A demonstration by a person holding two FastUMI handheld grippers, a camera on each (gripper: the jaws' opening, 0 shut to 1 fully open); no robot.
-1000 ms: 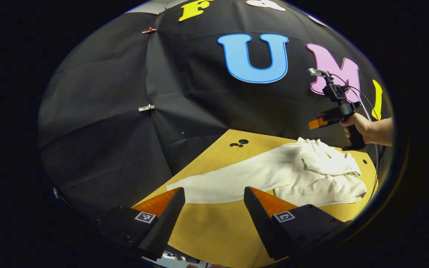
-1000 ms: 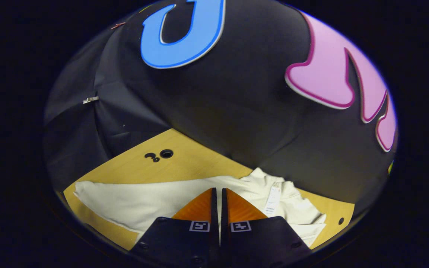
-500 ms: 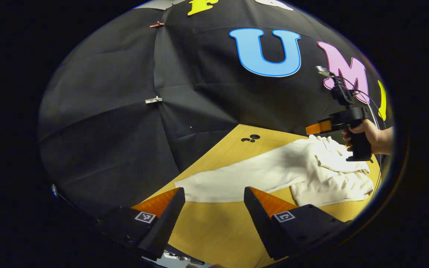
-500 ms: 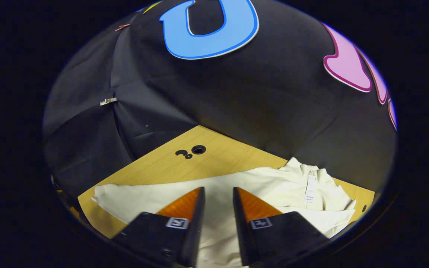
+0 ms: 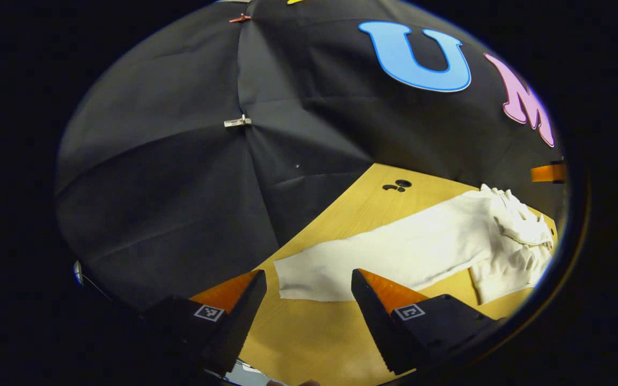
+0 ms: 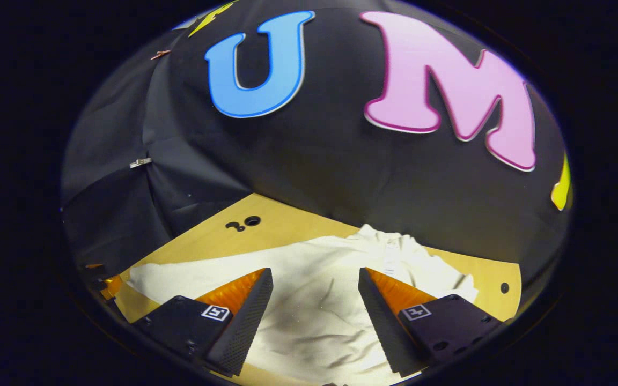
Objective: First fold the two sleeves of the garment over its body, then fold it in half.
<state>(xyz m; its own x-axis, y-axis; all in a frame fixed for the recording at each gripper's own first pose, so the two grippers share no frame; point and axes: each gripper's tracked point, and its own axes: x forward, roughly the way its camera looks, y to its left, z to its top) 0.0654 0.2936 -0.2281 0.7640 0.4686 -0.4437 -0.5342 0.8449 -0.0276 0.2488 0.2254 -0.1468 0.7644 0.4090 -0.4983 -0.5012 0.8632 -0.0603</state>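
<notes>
On the wooden table [image 5: 341, 214] lies the cream garment [image 6: 314, 279], one sleeve [image 5: 389, 257] stretched flat toward my left gripper [image 5: 309, 284], whose fingers are spread above bare wood just short of the cuff. Above the garment's body, my right gripper [image 6: 315, 281] hovers, fingers spread wide.
</notes>
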